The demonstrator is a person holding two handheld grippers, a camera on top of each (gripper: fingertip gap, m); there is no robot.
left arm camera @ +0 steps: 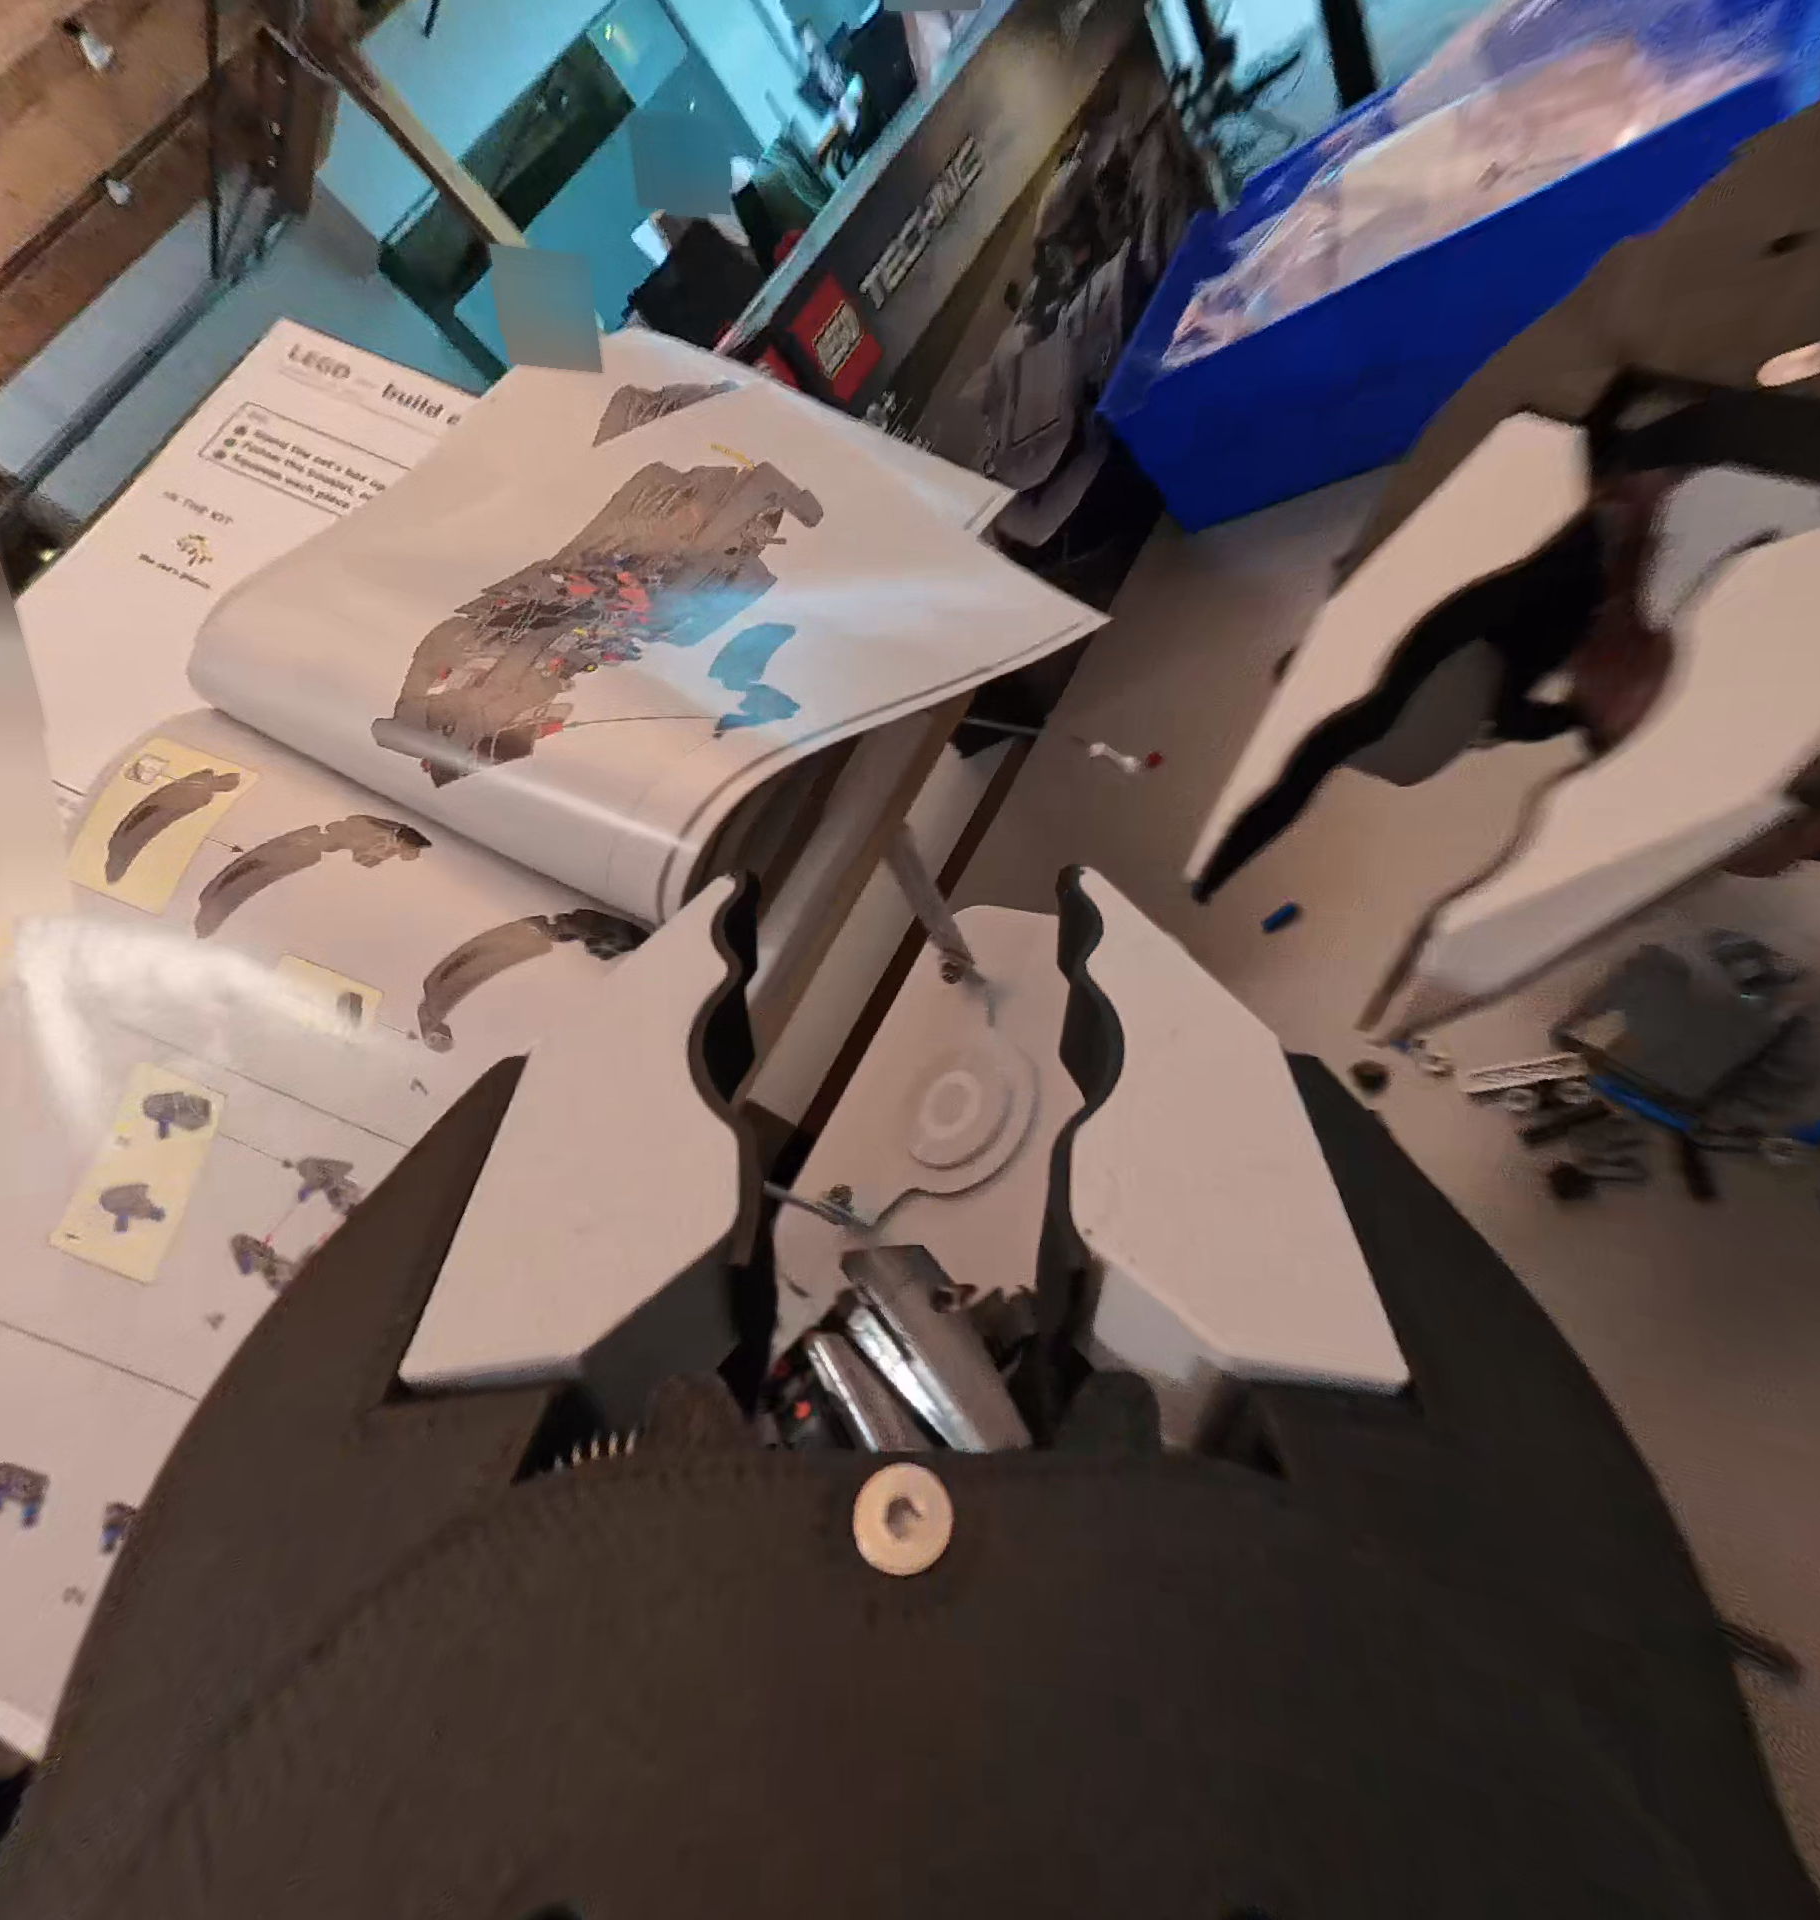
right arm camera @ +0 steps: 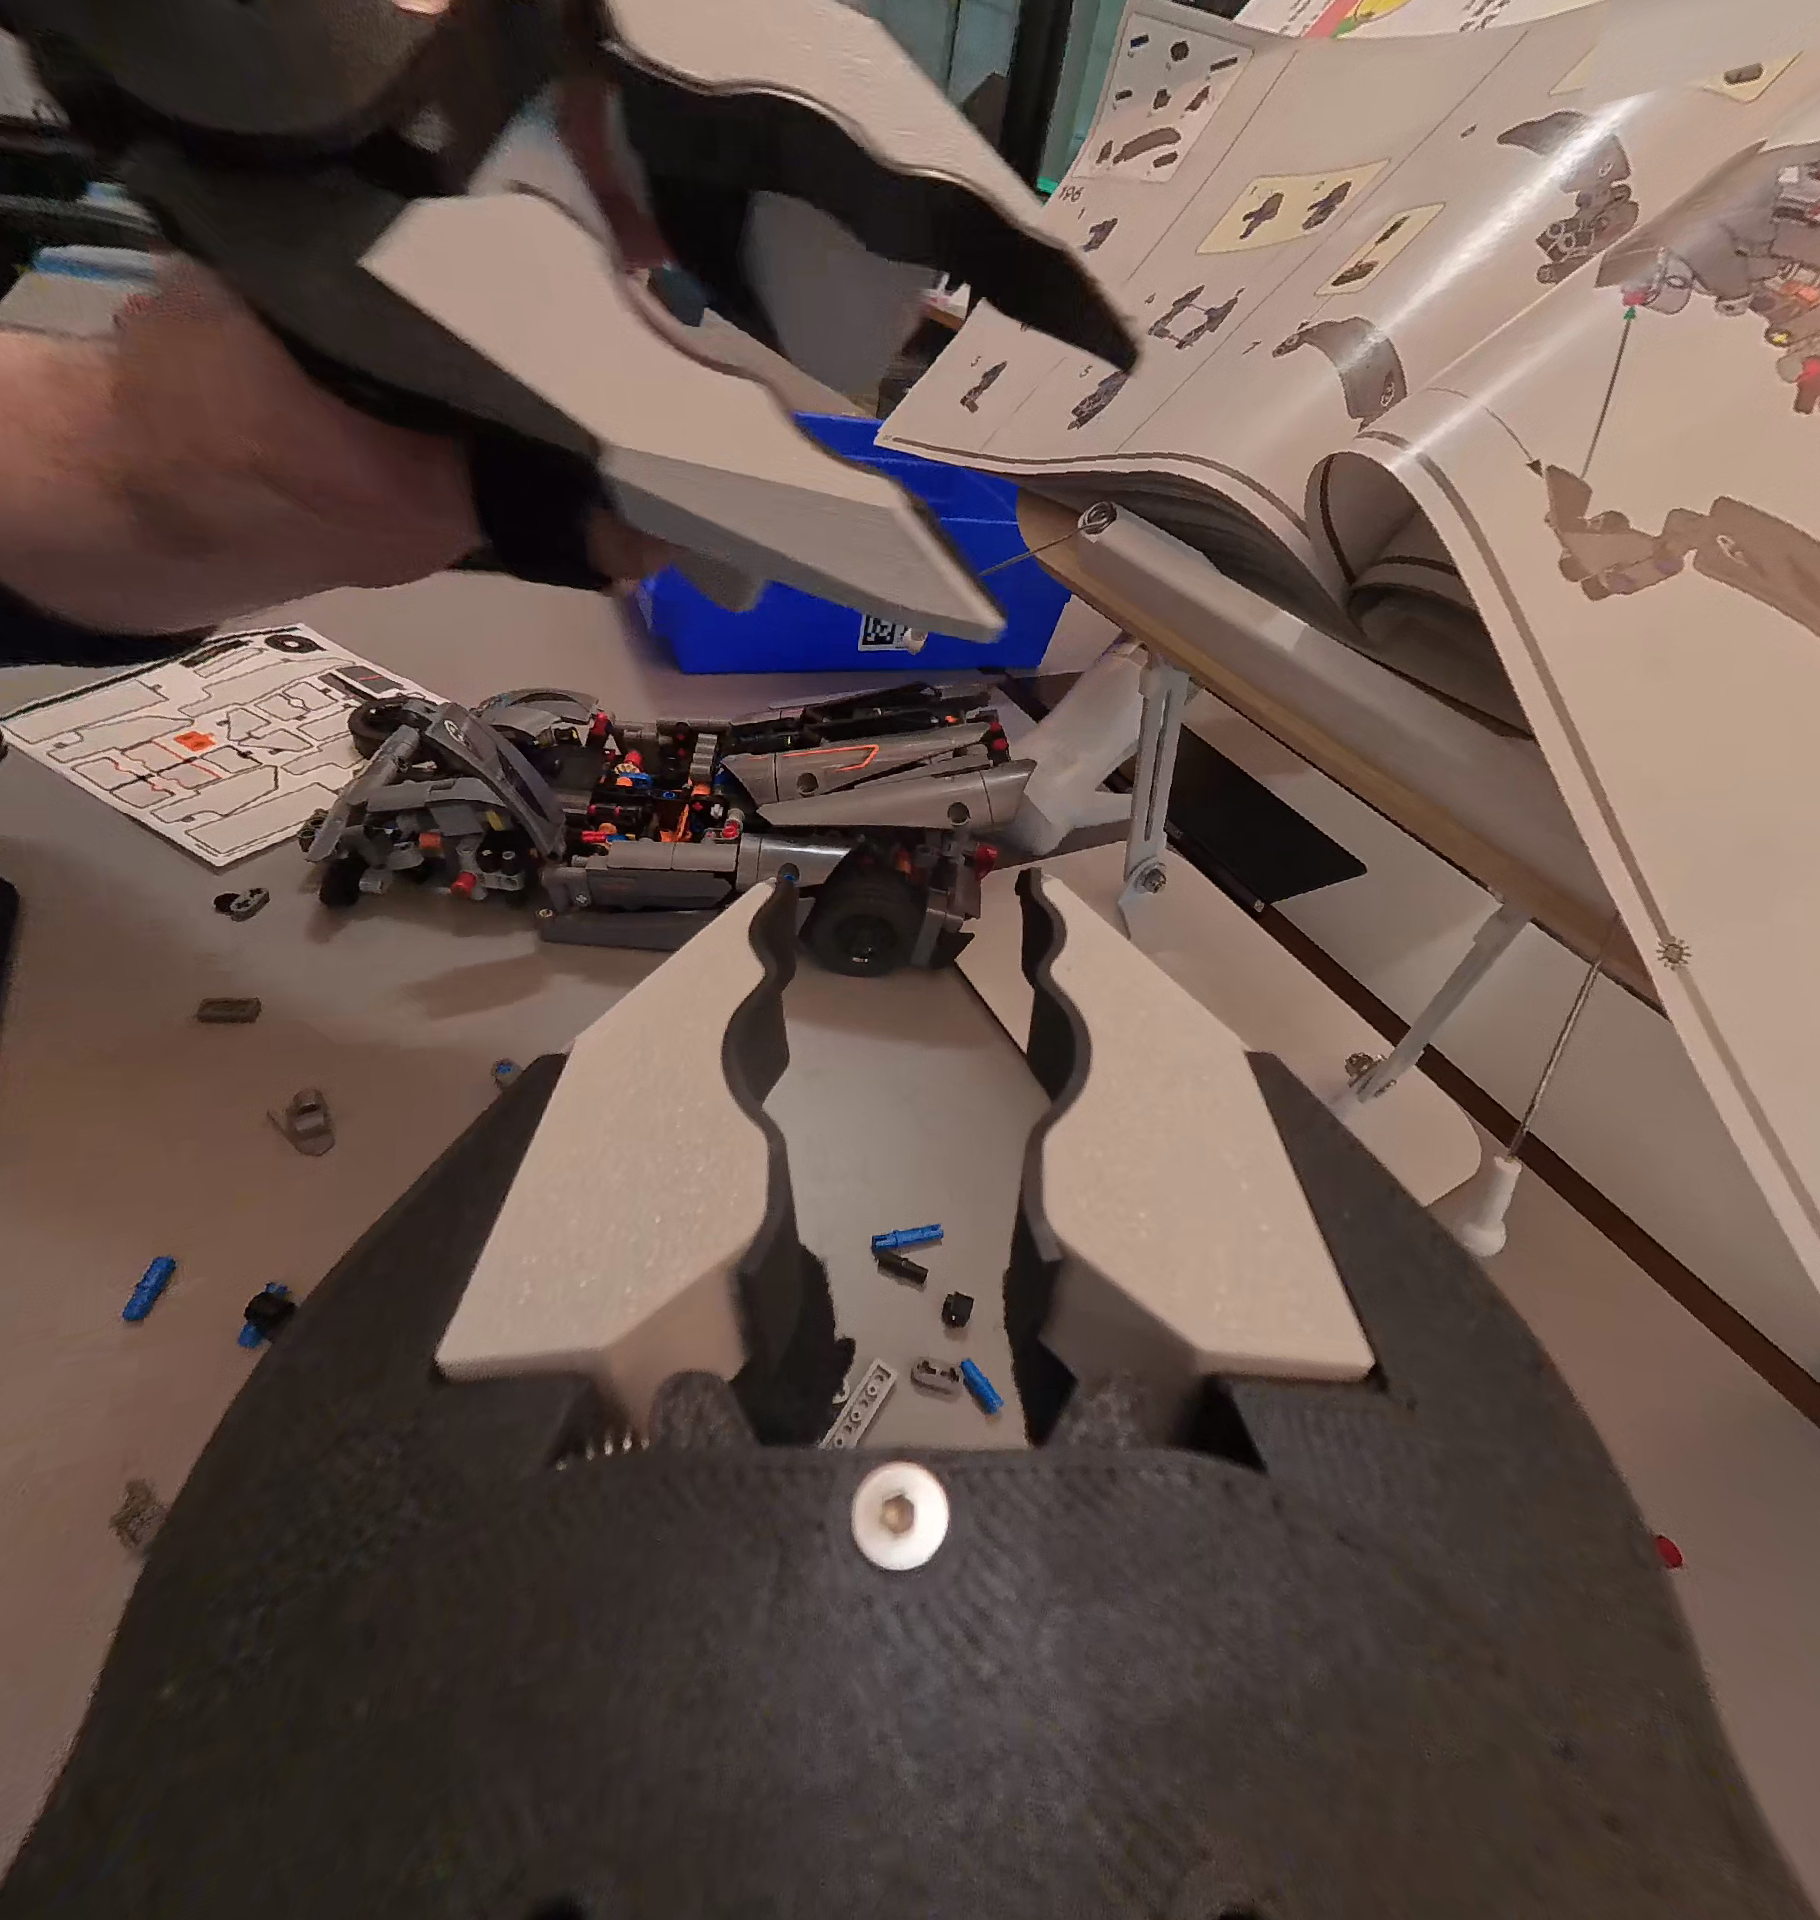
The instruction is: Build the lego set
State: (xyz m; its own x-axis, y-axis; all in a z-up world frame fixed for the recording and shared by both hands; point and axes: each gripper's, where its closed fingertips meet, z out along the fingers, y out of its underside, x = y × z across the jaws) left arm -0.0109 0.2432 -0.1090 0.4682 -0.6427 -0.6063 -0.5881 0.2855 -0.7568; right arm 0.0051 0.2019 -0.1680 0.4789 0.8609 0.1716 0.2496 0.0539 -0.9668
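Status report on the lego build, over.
Left gripper open, empty, up by the instruction booklet. Right gripper open, empty, aimed at the part-built car. Loose pins scattered on the table; nothing blocking.

Glossy paper is shown by the instruction booklet [right arm camera: 1508,343]; smooth matt plastic by the Lego car [right arm camera: 667,800]; a matt, smooth top by the table [right arm camera: 158,1091]; glossy blue plastic by the bin [right arm camera: 833,623].

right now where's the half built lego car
In the right wrist view the lego car lies on the table just beyond the right gripper, between the sticker sheet and book stand.
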